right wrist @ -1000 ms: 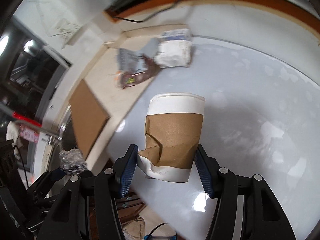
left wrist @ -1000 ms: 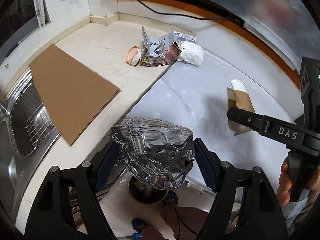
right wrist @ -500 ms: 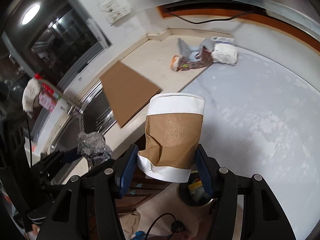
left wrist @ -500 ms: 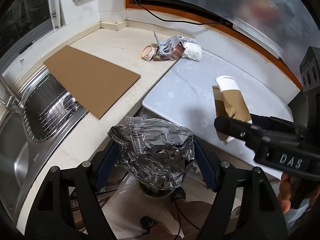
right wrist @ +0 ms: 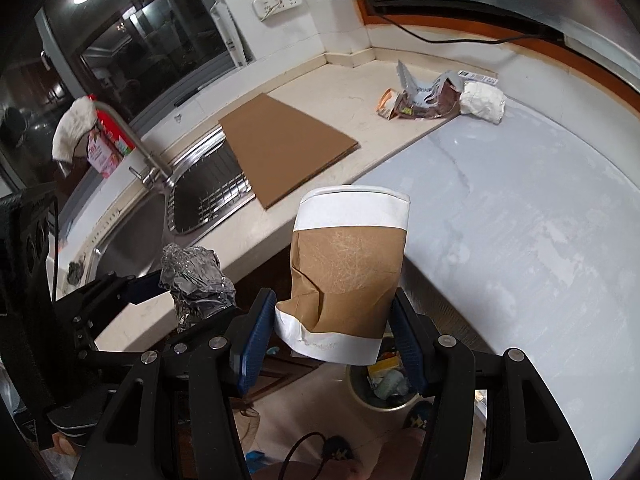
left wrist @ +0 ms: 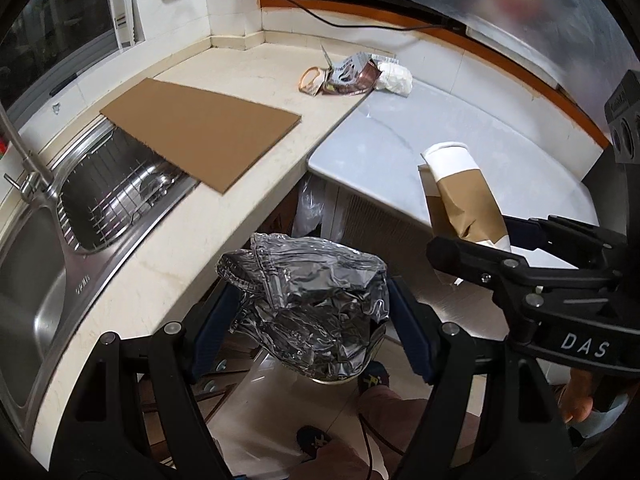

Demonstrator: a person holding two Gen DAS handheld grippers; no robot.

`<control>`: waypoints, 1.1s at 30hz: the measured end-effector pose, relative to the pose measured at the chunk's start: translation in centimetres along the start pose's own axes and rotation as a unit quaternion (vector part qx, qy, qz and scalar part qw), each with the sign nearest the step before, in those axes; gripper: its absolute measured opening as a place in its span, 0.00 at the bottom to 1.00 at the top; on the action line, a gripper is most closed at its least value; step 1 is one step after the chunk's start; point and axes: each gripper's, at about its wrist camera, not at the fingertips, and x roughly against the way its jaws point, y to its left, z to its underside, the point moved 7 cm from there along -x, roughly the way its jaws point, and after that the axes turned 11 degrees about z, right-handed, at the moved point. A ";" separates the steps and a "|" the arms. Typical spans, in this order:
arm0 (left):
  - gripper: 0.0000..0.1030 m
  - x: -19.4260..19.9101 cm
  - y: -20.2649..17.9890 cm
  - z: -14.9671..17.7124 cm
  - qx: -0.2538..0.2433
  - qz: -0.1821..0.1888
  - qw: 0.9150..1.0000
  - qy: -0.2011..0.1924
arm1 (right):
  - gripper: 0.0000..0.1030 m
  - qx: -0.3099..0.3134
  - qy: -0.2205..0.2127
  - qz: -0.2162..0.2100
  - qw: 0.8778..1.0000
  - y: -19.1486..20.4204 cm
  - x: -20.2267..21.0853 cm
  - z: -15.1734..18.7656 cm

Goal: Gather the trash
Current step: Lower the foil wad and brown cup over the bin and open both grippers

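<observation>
The left gripper (left wrist: 308, 312) clamps a crumpled foil wad (left wrist: 308, 300); the right gripper (right wrist: 332, 332) clamps a crushed paper cup (right wrist: 348, 280) — both off the bench (right wrist: 520, 220), over the floor. Centre each above the trash bin (right wrist: 380, 396) before letting go — foil drifts.

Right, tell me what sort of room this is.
Most likely a home kitchen: a stainless sink with a tap is set into a stone counter under a window, and a trash bin stands on the floor below.
</observation>
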 end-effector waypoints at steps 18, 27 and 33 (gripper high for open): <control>0.70 -9.8 3.2 12.1 0.078 0.035 0.993 0.077 | 0.55 -0.020 0.084 0.012 0.996 -1.4 -10.8 10.8; 0.70 -19.7 4.4 17.5 0.085 0.025 0.988 0.127 | 0.55 -0.024 0.122 0.029 0.992 -4.3 -20.3 16.9; 0.70 -27.2 6.0 20.7 0.094 0.017 0.985 0.144 | 0.55 -0.009 0.151 0.050 0.987 -7.2 -28.3 21.4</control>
